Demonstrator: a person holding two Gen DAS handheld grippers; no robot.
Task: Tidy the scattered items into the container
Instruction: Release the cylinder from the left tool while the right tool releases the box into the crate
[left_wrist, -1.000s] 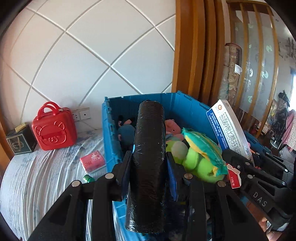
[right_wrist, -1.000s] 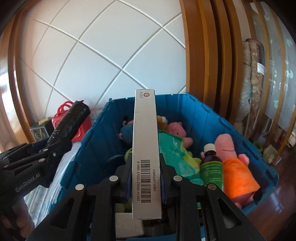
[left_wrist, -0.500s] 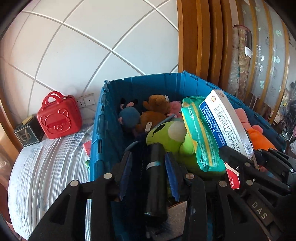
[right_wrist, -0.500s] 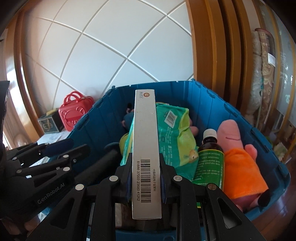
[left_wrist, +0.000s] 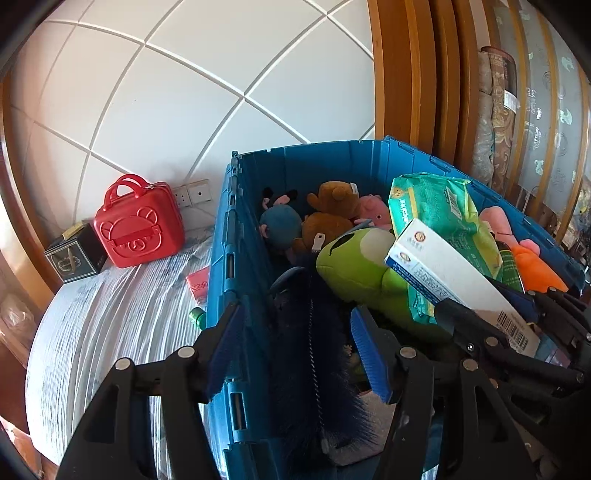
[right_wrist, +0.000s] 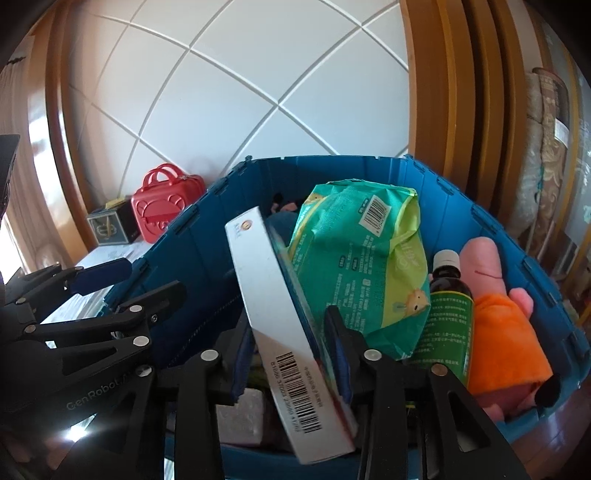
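The blue crate (left_wrist: 236, 206) holds plush toys, a green wipes pack (left_wrist: 439, 210) and a dark bottle (right_wrist: 448, 317). My left gripper (left_wrist: 295, 343) is open over the crate's left wall, empty; the black roll is not visible, and a dark furry item (left_wrist: 317, 369) lies below. My right gripper (right_wrist: 291, 354) has its jaws open, with the white medicine box (right_wrist: 273, 310) tilted left and loose between them, over the crate (right_wrist: 480, 229). The box also shows in the left wrist view (left_wrist: 454, 280).
A red bear case (left_wrist: 138, 225) and a black box (left_wrist: 75, 254) stand on the striped bed cover (left_wrist: 110, 317) by the wall. A pink packet (left_wrist: 199, 282) and a green-capped item (left_wrist: 197, 317) lie beside the crate. Wooden frame and curtains at right.
My left gripper opened and let go of the black roll, which dropped out of sight into the crate. My right jaws opened and the white box tipped left.
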